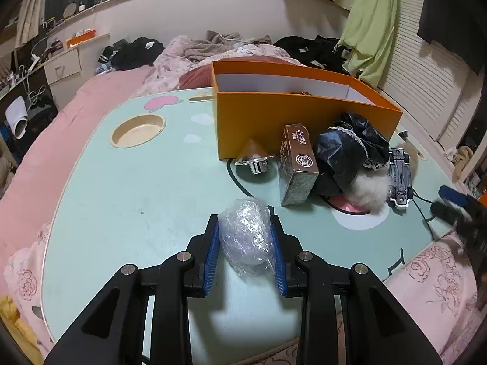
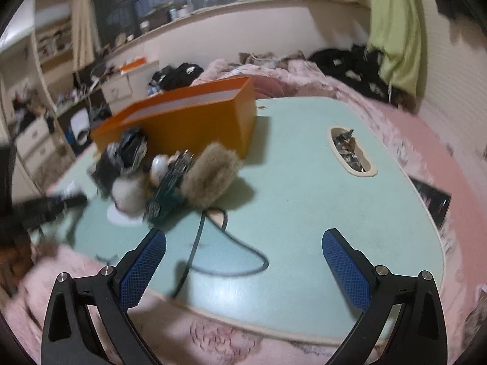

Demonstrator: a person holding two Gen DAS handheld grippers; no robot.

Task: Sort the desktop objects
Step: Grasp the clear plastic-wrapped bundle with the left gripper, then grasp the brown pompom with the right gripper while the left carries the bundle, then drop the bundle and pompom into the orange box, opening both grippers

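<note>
A crumpled ball of bubble wrap (image 1: 246,237) lies on the mint table (image 1: 121,197) between the blue pads of my left gripper (image 1: 244,222), which press it from both sides. Behind it stand a brown carton (image 1: 296,167), a shiny metal cone piece (image 1: 254,158), a black lace-trimmed cloth (image 1: 350,152), a white fluff ball (image 1: 368,191) and an upturned toy car (image 1: 400,179). These cluster against an open orange box (image 1: 274,121). My right gripper (image 2: 245,234) hangs open over the table's near edge (image 2: 274,331), holding nothing. The toy car (image 2: 170,188) and a beige furry item (image 2: 210,179) lie ahead of it.
The table rests on a pink bed. A round cup recess (image 1: 138,130) is at its far left, and a slot holding foil wrappers (image 2: 350,152) sits at its right side. A dark flat device (image 2: 432,200) lies on the bedding beside the table. Clothes are piled behind.
</note>
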